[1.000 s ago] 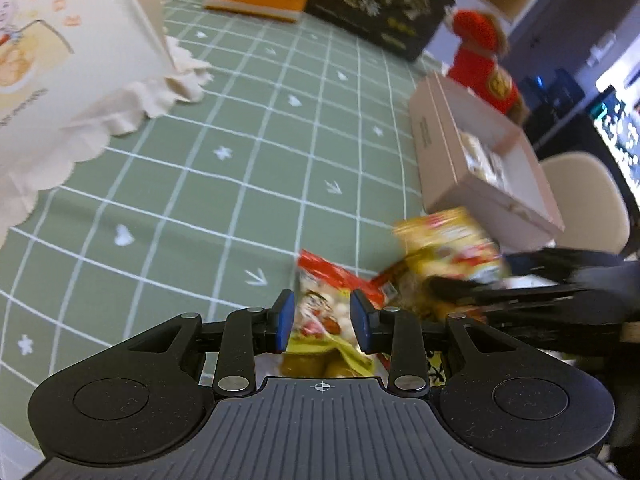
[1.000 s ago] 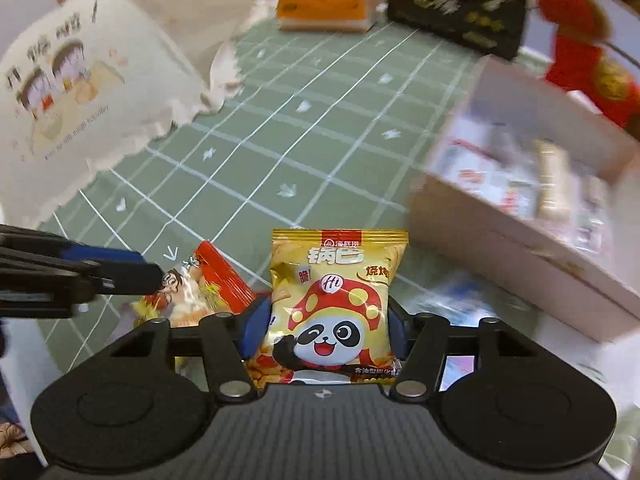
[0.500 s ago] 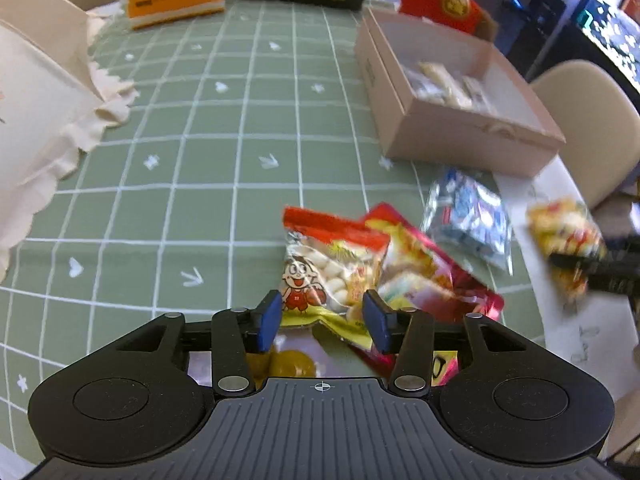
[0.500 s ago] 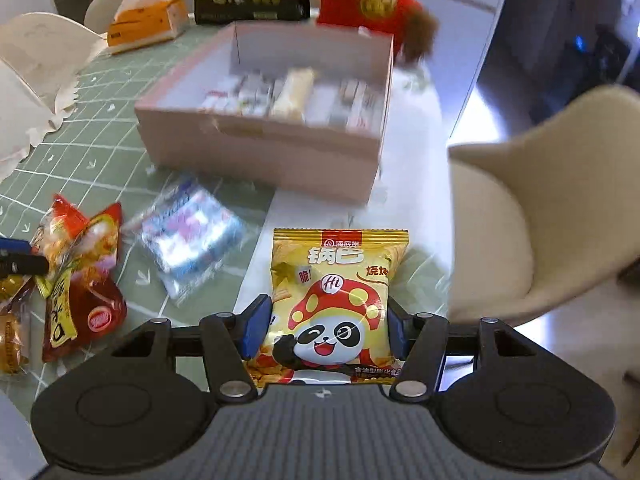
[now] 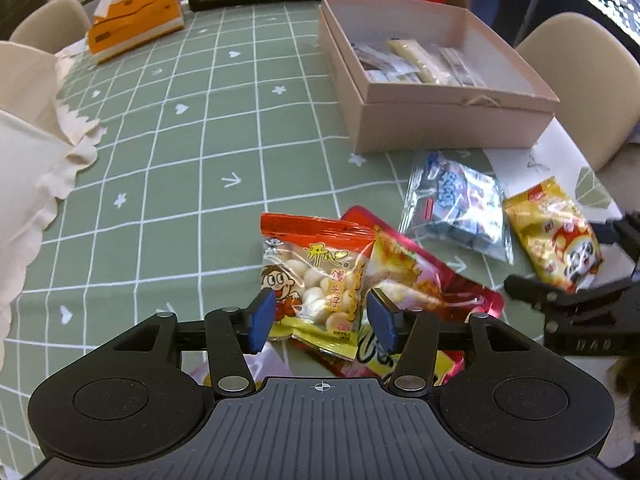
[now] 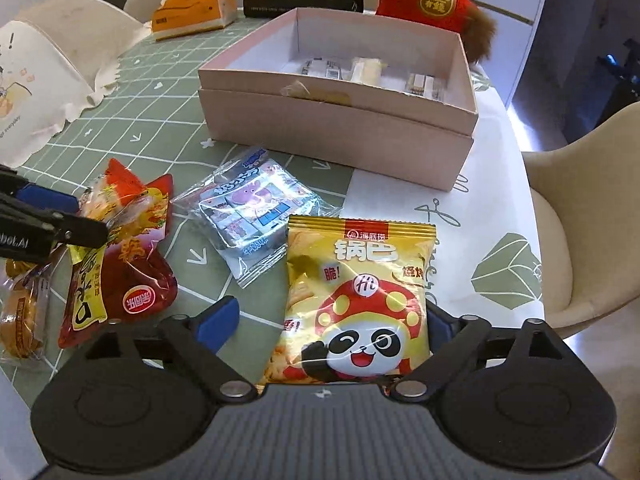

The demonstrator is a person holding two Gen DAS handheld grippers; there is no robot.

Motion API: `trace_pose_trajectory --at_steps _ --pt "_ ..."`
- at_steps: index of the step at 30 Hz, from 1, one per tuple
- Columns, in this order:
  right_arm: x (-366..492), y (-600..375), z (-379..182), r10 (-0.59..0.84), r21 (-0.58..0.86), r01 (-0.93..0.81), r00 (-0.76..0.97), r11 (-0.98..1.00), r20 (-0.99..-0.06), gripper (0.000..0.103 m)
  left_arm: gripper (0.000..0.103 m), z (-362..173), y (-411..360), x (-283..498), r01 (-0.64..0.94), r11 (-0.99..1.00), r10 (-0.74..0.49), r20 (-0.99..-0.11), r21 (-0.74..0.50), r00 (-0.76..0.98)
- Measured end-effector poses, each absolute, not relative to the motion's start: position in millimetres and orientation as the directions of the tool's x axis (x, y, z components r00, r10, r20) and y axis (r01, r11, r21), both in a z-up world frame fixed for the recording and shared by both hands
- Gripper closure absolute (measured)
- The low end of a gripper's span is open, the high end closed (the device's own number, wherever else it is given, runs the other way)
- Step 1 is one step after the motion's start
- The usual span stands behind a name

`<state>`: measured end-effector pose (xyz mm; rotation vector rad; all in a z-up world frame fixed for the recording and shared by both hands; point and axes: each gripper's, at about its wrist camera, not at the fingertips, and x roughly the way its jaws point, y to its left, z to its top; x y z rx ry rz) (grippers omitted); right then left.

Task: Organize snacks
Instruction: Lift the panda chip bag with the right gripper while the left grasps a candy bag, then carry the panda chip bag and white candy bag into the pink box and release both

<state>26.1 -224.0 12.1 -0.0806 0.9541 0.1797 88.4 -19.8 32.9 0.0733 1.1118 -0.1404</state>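
The pink box [image 6: 340,120] on the table [image 5: 200,160] holds a few wrapped snacks. My right fingers [image 6: 332,320] have just sprung wide, the yellow panda bag [image 6: 356,304] lying loose between them. My left fingers [image 5: 320,320] have been opening around the red biscuit bag [image 5: 316,276], not pressing it.

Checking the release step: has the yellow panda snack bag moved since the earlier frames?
Yes. The yellow panda bag has come down beside the clear blue packet, in front of the pink box; the right gripper jaws have just opened, left pad clear of it.
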Motion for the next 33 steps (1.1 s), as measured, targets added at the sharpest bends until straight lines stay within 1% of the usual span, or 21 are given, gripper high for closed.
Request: trace_pose_trajectory --at_steps 2,4,7,12,13,17,20,22,24,26,27,28,29,31,33 --pt "24 -224 10 0.115 0.010 -0.181 0.584 0.983 -0.804 0.003 0.047 34 -13 91 0.132 0.991 -0.094 -0.893 -0.039 0.441" --pt "22 -221 7 0.113 0.006 -0.177 0.600 0.984 -0.792 0.000 0.046 34 -8 93 0.114 0.993 -0.079 -0.893 -0.031 0.443" --pt "20 -220 5 0.115 0.007 -0.173 0.622 0.985 -0.775 0.000 0.040 31 -2 98 0.099 0.995 -0.068 -0.899 -0.028 0.433" --pt "18 -221 4 0.118 0.010 -0.170 0.636 0.985 -0.762 0.000 0.036 24 5 112 0.085 0.995 -0.077 -0.902 -0.045 0.425" --pt "17 -220 4 0.117 0.010 -0.168 0.639 0.986 -0.760 0.000 0.035 22 6 115 0.086 0.995 -0.079 -0.902 -0.047 0.425" --pt "16 -220 3 0.114 0.009 -0.166 0.639 0.986 -0.760 0.000 0.033 20 2 123 0.124 0.992 -0.078 -0.900 -0.027 0.429" --pt "20 -221 5 0.125 0.009 -0.187 0.625 0.982 -0.771 0.000 0.033 20 4 126 0.128 0.991 -0.098 -0.896 -0.046 0.434" --pt "25 -222 6 0.133 0.010 -0.201 0.607 0.979 -0.783 0.000 0.039 21 8 126 0.102 0.993 -0.104 -0.894 -0.066 0.437" --pt "29 -222 8 0.134 0.011 -0.207 0.589 0.978 -0.797 0.001 0.047 23 13 125 0.092 0.989 -0.141 -0.889 -0.111 0.436" --pt "31 -224 12 0.132 0.011 -0.207 0.580 0.978 -0.804 0.009 0.048 28 13 120 0.092 0.982 -0.188 -0.883 -0.164 0.430" --pt "31 -226 14 0.133 0.011 -0.211 0.576 0.978 -0.806 0.018 0.048 31 9 115 0.109 0.979 -0.201 -0.877 -0.171 0.436" --pt "32 -227 18 0.136 0.009 -0.221 0.567 0.975 -0.812 0.032 0.048 36 4 108 0.132 0.977 -0.209 -0.872 -0.167 0.442" --pt "33 -229 21 0.142 0.012 -0.233 0.552 0.972 -0.822 0.040 0.048 41 -1 101 0.156 0.974 -0.219 -0.869 -0.166 0.444" --pt "35 -233 28 0.153 0.035 -0.234 0.510 0.972 -0.846 0.044 0.048 50 -11 89 0.205 0.958 -0.273 -0.860 -0.201 0.430" --pt "33 -240 39 0.182 0.074 -0.227 0.500 0.971 -0.846 0.045 0.048 60 -19 82 0.247 0.938 -0.329 -0.848 -0.243 0.416"
